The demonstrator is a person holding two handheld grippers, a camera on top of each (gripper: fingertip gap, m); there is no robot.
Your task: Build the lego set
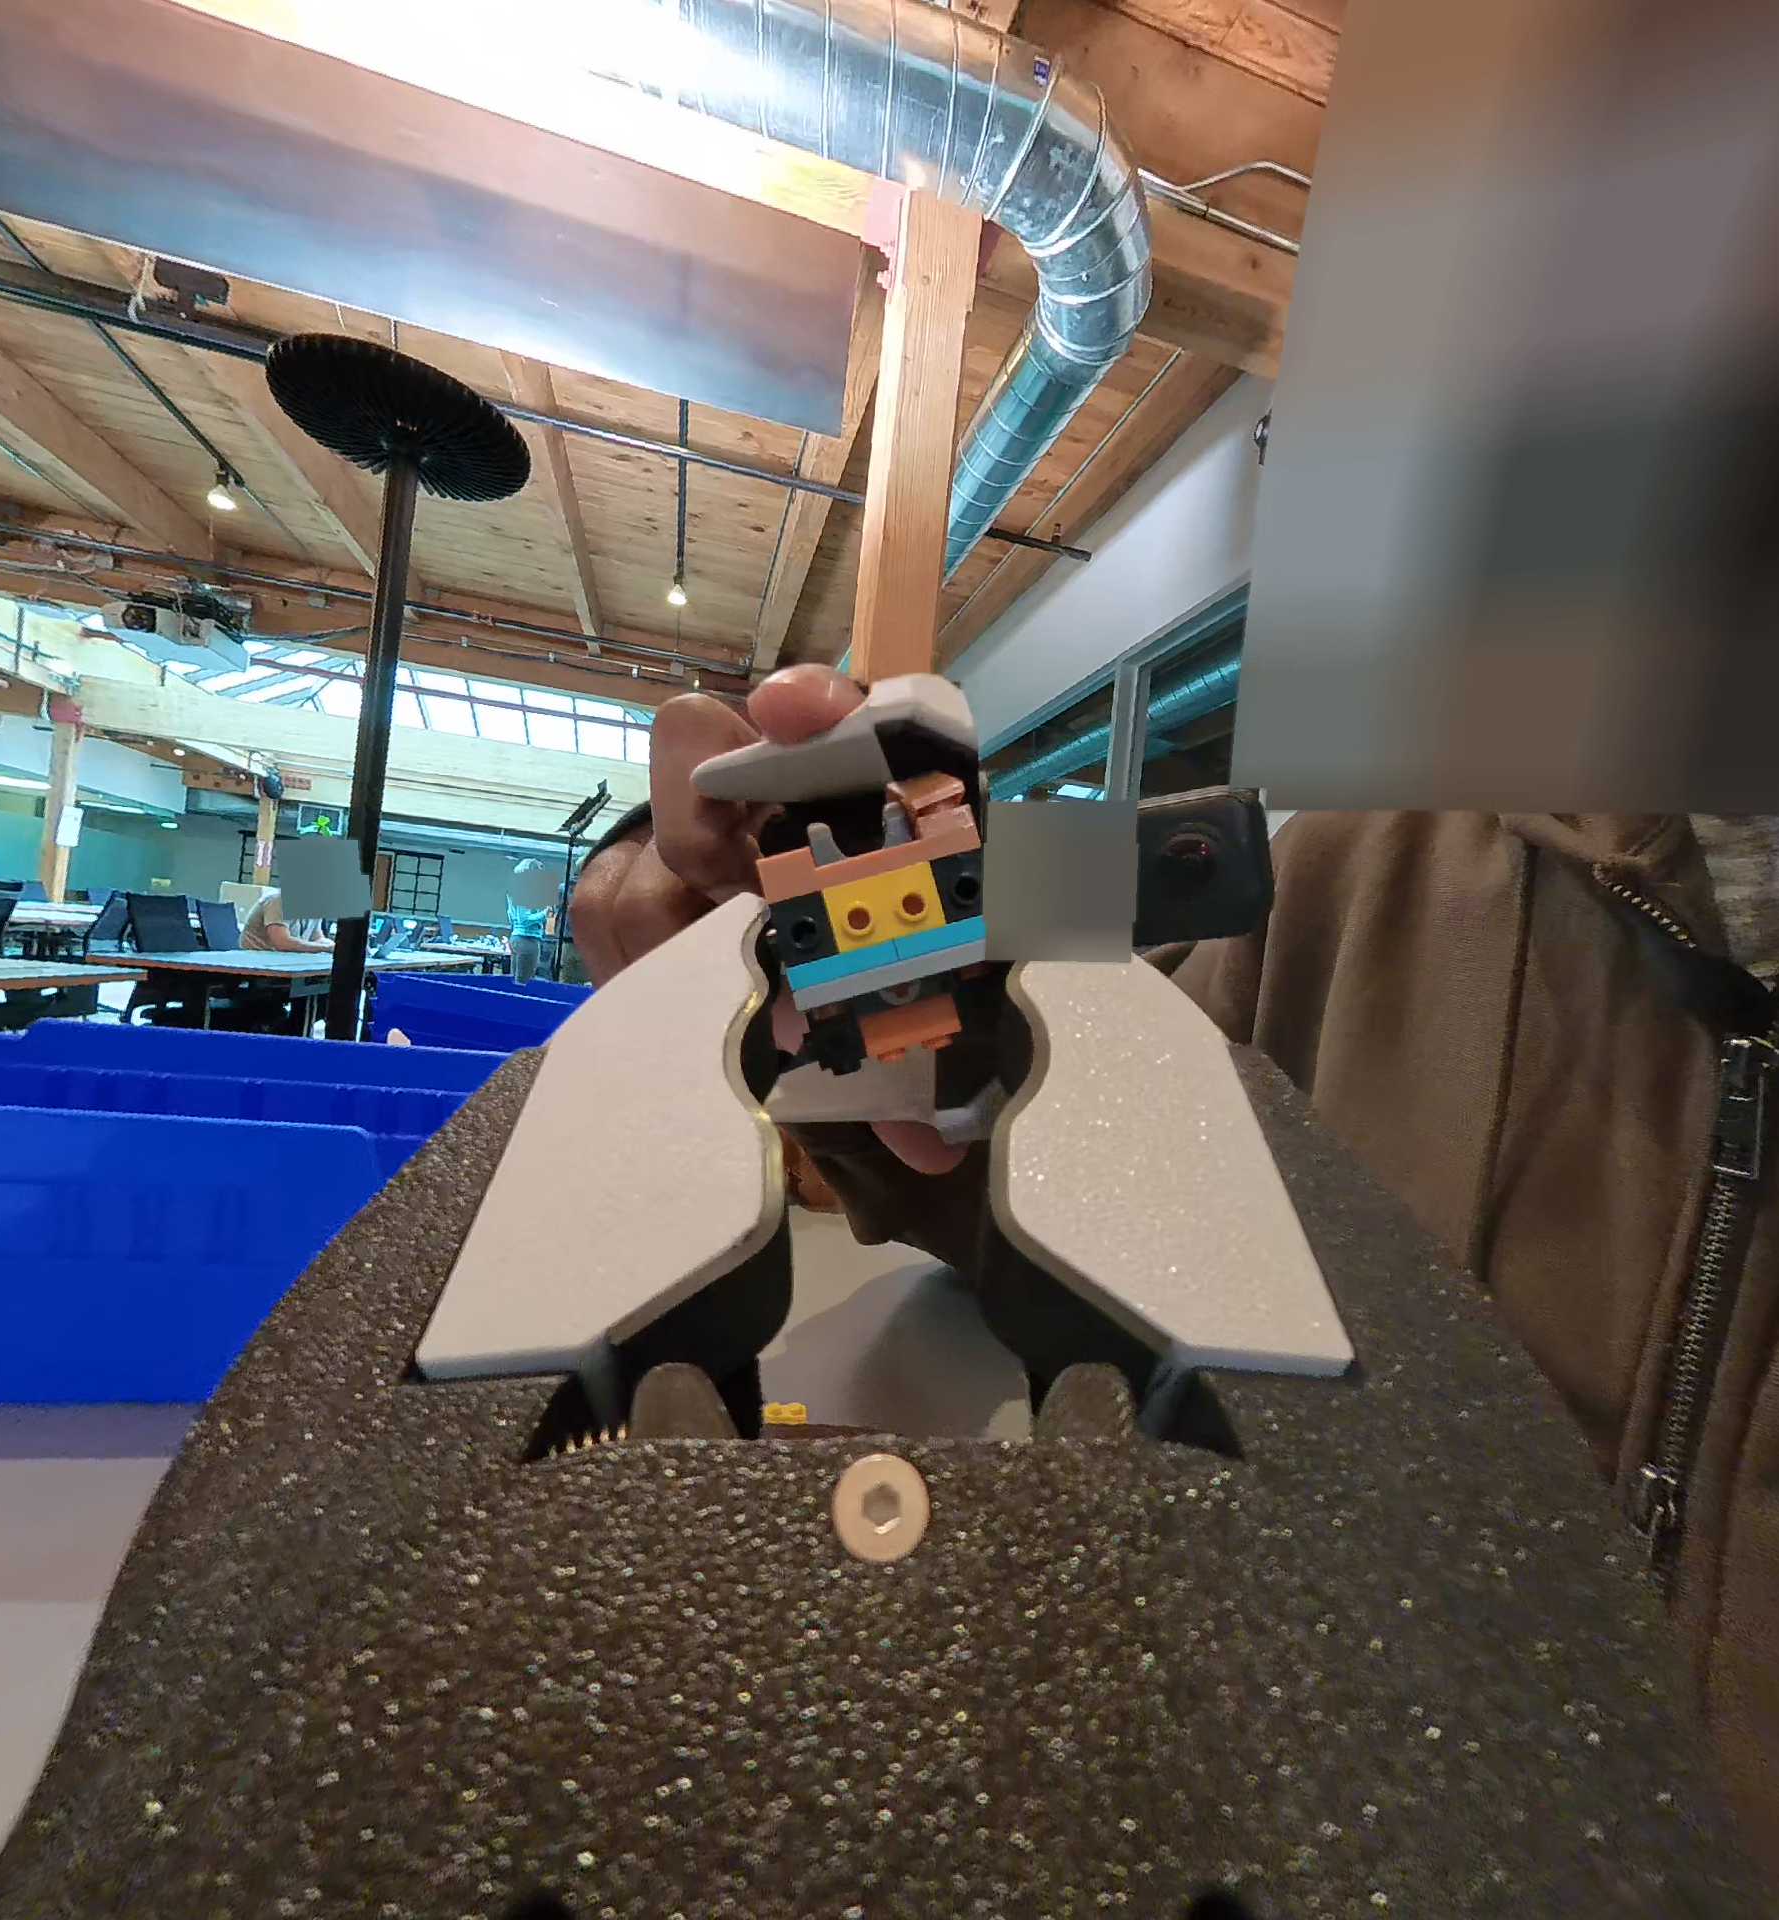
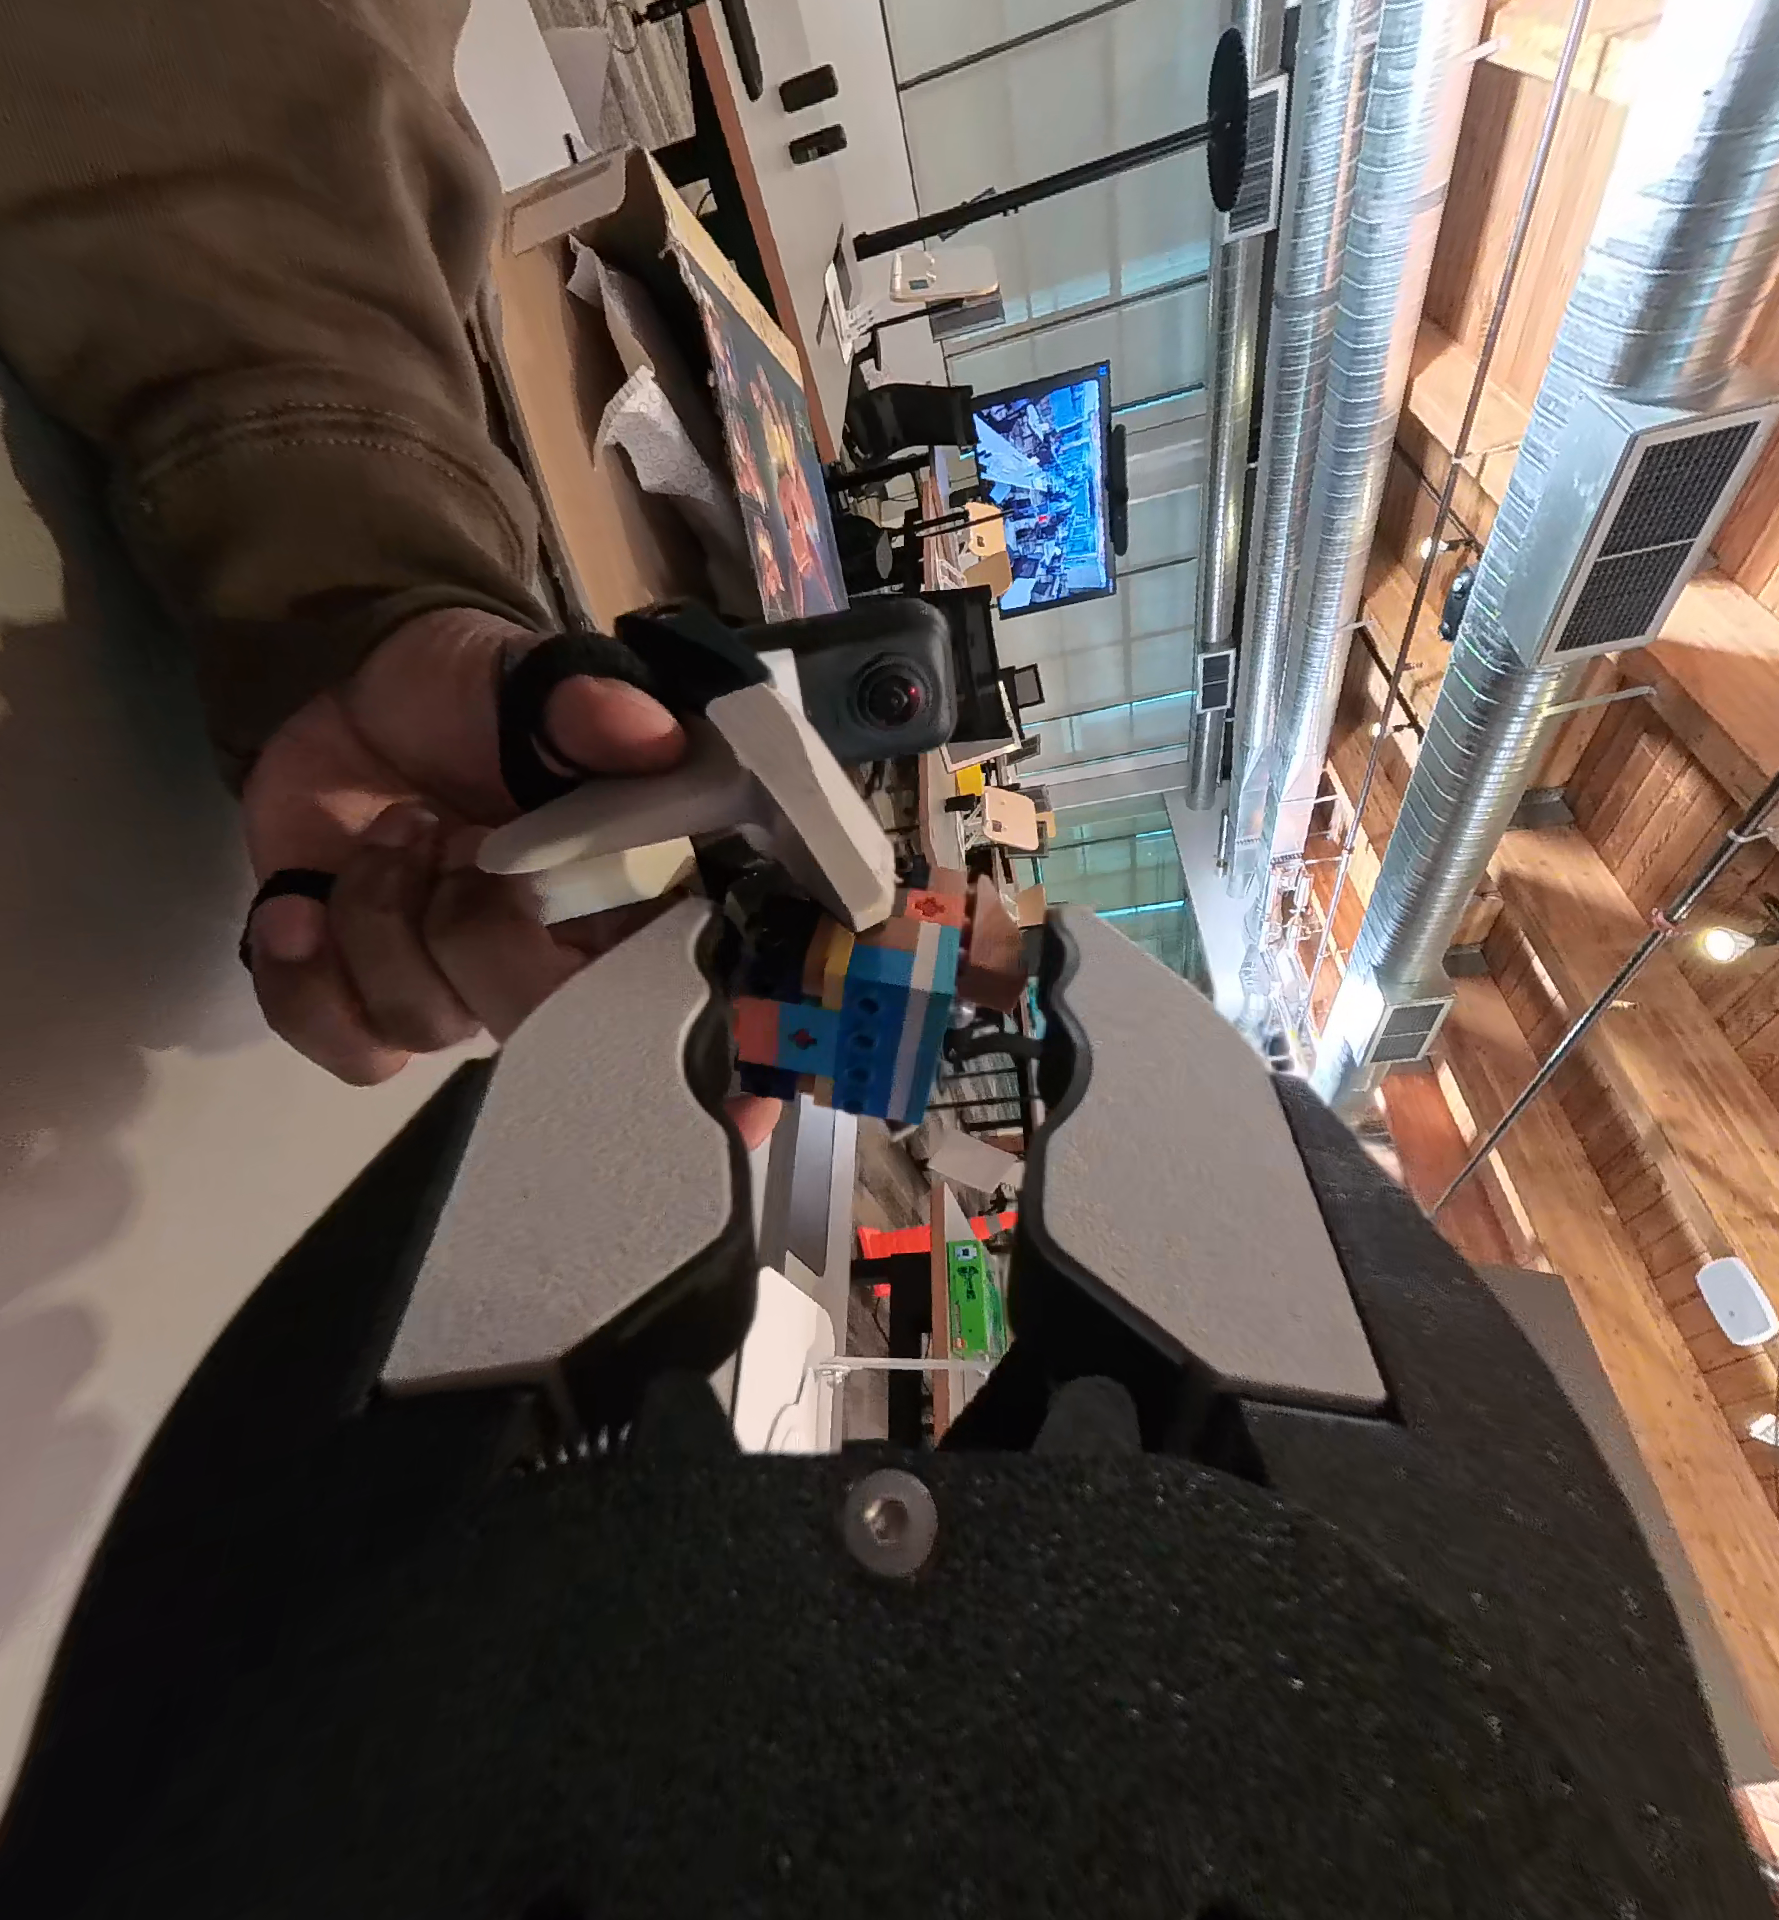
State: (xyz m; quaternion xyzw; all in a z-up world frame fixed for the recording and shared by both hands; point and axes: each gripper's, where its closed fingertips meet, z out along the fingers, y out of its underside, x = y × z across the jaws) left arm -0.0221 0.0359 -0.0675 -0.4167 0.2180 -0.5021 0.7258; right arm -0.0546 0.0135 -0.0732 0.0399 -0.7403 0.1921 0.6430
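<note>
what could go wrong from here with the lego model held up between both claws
1. The lego model is in mid-air, apparently pinched top and bottom by the right claw. If that grip loosens, it would likely drop.
2. The left claw straddles the model closely. Closing off-centre could knock loose the small brown pieces on top.
3. Both claws crowd one small model, so their fingers may collide.

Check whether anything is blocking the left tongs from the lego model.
Nothing visible stands in the way. The lego model sits right at the tips of the left tongs, with no object in between. The right tongs clamp it from above and below, and the person's hand is behind it.
</note>
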